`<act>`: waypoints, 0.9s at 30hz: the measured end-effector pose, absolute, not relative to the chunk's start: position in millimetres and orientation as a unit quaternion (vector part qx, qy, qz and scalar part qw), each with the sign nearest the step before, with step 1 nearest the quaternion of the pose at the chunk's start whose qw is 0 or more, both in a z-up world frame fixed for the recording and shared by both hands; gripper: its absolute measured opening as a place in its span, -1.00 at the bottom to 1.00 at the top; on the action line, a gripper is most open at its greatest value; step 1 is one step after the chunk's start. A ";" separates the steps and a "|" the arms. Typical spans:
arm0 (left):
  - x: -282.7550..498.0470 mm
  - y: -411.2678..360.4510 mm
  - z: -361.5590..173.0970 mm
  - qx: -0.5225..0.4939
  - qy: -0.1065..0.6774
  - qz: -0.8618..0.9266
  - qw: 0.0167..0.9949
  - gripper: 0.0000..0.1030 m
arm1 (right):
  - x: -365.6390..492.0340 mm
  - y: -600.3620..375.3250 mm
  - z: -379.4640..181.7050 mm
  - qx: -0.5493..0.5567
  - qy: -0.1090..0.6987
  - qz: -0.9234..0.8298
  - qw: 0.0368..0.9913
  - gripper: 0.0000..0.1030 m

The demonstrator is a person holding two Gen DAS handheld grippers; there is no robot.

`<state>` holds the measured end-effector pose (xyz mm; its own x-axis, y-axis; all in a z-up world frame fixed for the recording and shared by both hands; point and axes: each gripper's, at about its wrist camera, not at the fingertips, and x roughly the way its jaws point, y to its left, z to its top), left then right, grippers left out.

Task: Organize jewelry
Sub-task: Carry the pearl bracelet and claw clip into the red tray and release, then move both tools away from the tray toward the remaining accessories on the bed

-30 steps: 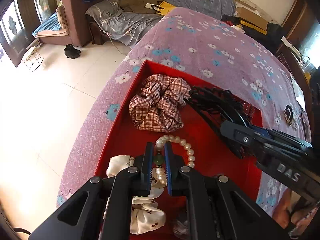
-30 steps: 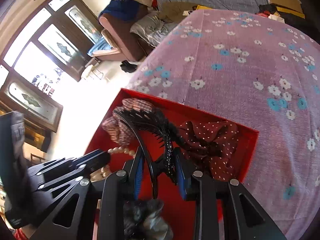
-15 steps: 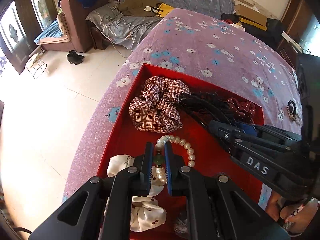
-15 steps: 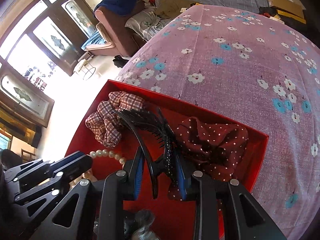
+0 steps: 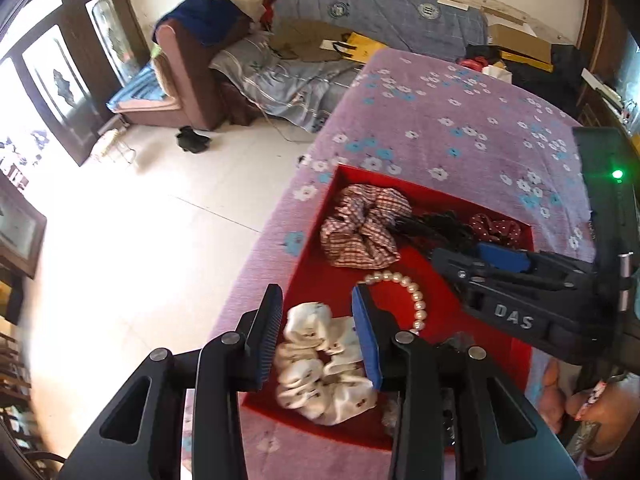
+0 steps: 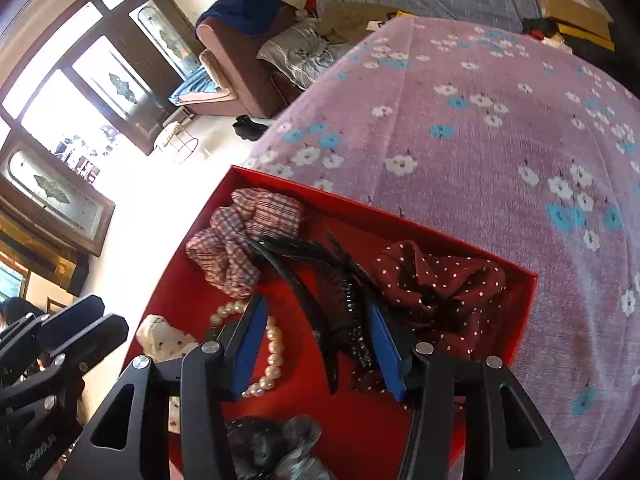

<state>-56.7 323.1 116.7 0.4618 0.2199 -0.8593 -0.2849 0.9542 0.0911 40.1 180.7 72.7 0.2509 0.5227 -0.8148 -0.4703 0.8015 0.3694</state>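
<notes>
Left fingers (image 5: 316, 322): mine, just spread apart, gripping nothing, hanging over the cream scrunchie (image 5: 324, 364)
Right fingers (image 6: 316, 344): mine, just widened, pads clear of the black hair claw (image 6: 320, 292) lying between them
Hair claw: long axis runs from my fingers up-left toward the plaid scrunchie (image 6: 244, 236)
Pearl bracelet (image 5: 404, 292): lies flat in the red tray (image 5: 312, 264), an open curve
Dotted scrunchie (image 6: 444, 284): tray's right side
Tray: sits on the purple floral bench (image 6: 480, 128)
</notes>
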 end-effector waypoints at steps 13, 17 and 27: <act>-81.8 293.4 145.2 0.011 0.474 0.169 0.864 -0.22 | 5.1 138.0 117.2 0.047 0.490 0.326 0.807 0.19; -84.0 271.9 153.9 0.029 0.465 0.164 0.869 -0.18 | -2.2 113.2 126.3 0.061 0.482 0.316 0.815 0.21; -81.2 208.1 168.5 0.057 0.455 0.133 0.879 -0.10 | -21.3 27.6 131.2 0.090 0.473 0.274 0.833 0.24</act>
<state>-81.2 208.1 168.5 0.5506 0.2857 -0.7843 -0.1829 0.9581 0.2206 -21.3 27.6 131.2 0.4033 0.5413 -0.7378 -0.3715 0.8337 0.4085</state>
